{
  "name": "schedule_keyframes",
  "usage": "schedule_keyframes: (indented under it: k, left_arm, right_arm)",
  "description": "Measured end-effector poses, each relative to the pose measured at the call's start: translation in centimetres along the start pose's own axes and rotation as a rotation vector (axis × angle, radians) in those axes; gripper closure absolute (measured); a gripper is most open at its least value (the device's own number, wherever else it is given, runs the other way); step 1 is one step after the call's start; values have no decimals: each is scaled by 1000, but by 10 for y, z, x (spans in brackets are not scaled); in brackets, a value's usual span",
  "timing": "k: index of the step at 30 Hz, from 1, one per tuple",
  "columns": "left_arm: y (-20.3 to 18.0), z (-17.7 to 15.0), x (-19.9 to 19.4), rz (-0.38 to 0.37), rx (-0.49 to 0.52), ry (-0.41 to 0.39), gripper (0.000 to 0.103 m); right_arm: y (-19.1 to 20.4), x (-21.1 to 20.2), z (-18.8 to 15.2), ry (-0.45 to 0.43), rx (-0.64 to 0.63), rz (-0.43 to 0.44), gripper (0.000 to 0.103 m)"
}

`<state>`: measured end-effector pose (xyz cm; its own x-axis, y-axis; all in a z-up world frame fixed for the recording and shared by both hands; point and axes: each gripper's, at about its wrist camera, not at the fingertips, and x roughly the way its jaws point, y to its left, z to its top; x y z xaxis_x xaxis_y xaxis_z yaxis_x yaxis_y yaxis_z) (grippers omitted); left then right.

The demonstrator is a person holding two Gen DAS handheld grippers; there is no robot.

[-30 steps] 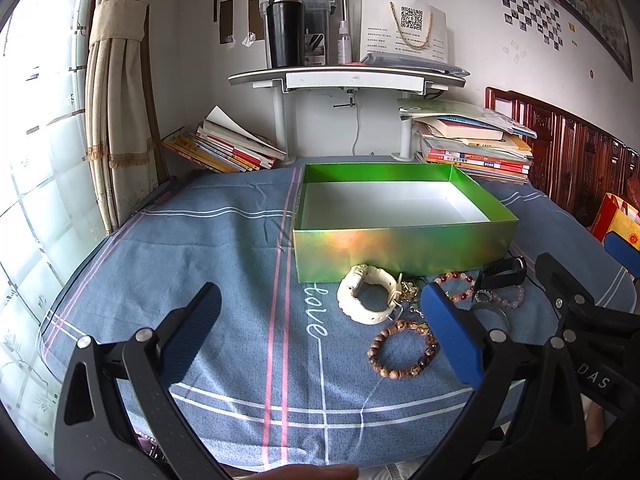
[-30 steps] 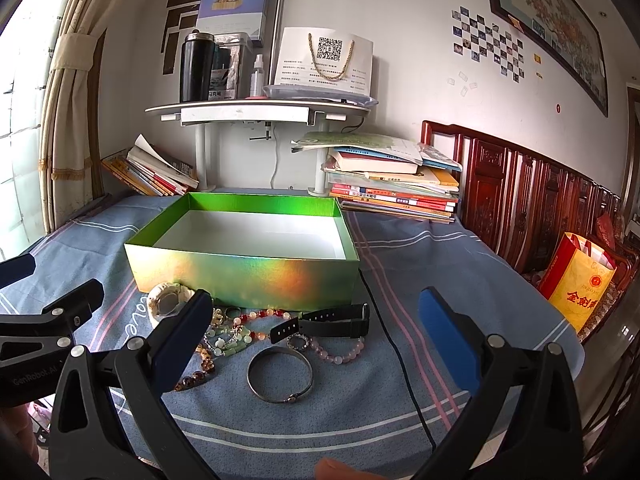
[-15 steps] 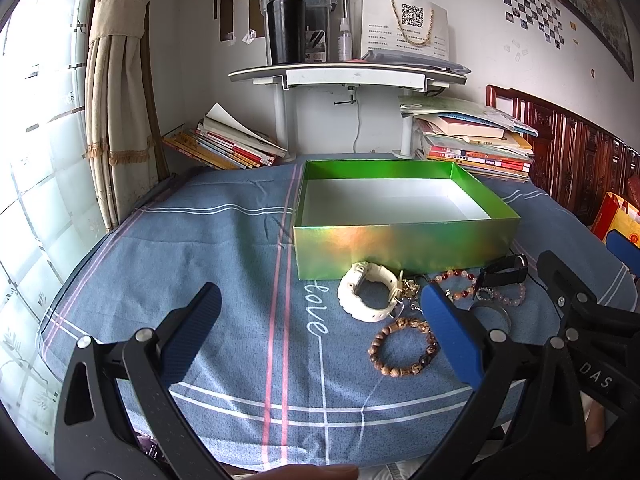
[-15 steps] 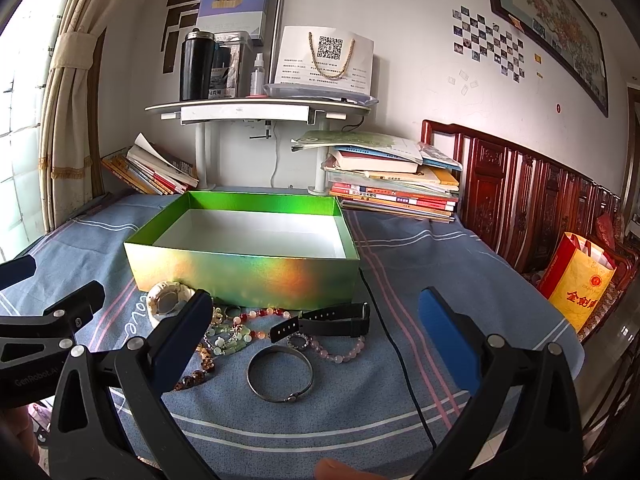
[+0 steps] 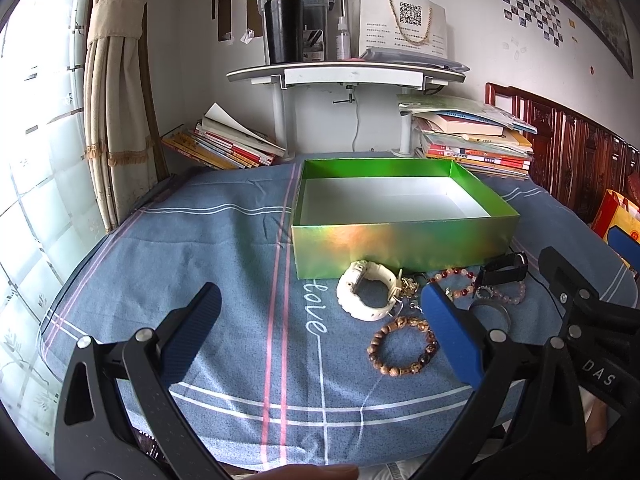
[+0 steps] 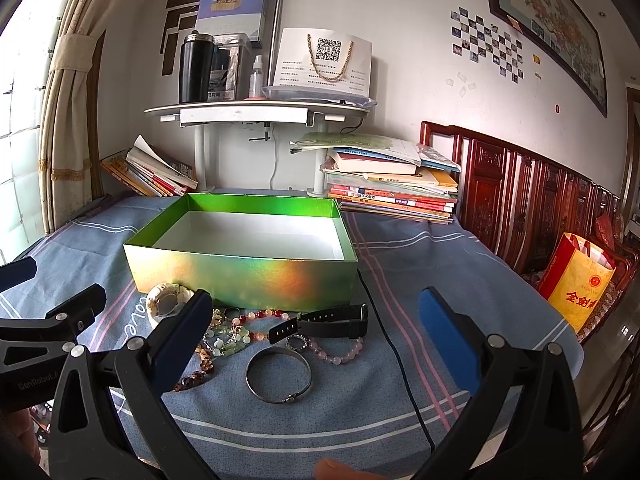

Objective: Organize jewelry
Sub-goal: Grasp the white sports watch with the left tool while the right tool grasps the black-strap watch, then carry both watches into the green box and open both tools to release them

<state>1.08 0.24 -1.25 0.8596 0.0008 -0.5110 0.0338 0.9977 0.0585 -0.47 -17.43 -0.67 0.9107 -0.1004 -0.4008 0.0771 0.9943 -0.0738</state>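
Right wrist view: jewelry (image 6: 280, 336) heaped just in front of green box (image 6: 244, 272), handy for dropping in. Both sets of fingers (image 6: 184, 336) spread wide, empty, poised above.

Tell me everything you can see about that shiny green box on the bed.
The green box is a shallow, open rectangular tray with no lid in sight. Its outer walls look like glossy foil card, green with orange and yellow rainbow glints; the inner walls are green and the floor is plain white. It is empty. It sits flat on the blue striped cloth, long side facing the cameras. The white watch lies right against its front wall, perhaps touching, with the other jewelry spread just in front. Neither gripper touches it.
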Motion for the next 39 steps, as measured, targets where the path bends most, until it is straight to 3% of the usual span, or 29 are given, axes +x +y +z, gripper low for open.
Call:
schedule_keyframes:
  k: [4,8,10,12,14,17,19,23,26,27,29,31,33,39]
  left_arm:
    - [0,0,20,43,28,100,4]
    - [7,-1,42,-6,2,208,4]
    - [7,0,49,-12,2,223,7]
    - [5,2,57,-15,15,235,14]
    - [1,5,68,-35,24,263,29]
    - [-4,9,91,-38,29,327,44]
    - [-4,13,102,-54,22,345,44]
    - [-8,19,116,-83,41,372,39]
    - [-11,21,133,-103,36,419,40]
    - [-11,20,139,-106,36,435,42]
    - [-14,18,149,-114,40,463,58]
    - [-17,14,157,-124,41,488,71]
    - [-19,11,158,-123,43,482,80]
    - [-17,14,140,-136,49,446,81]
  right_arm:
    - [-12,26,5,92,-74,-129,2]
    - [-38,61,-5,287,-28,-36,2]
    - [-44,67,-10,318,-4,-30,4]
    - [-44,71,-13,347,-2,-18,20]
    - [-43,78,-15,394,2,21,32]
    - [-46,95,-13,455,46,77,51]
    - [-51,104,-8,457,90,99,52]
    - [-57,120,7,435,108,56,52]
    - [-57,143,5,490,93,40,52]
    - [-55,148,3,506,83,37,52]
    - [-54,156,-3,537,67,40,56]
    - [-53,159,-10,545,62,64,76]
    - [-51,154,-11,530,57,69,85]
    - [-47,136,-4,485,46,102,86]
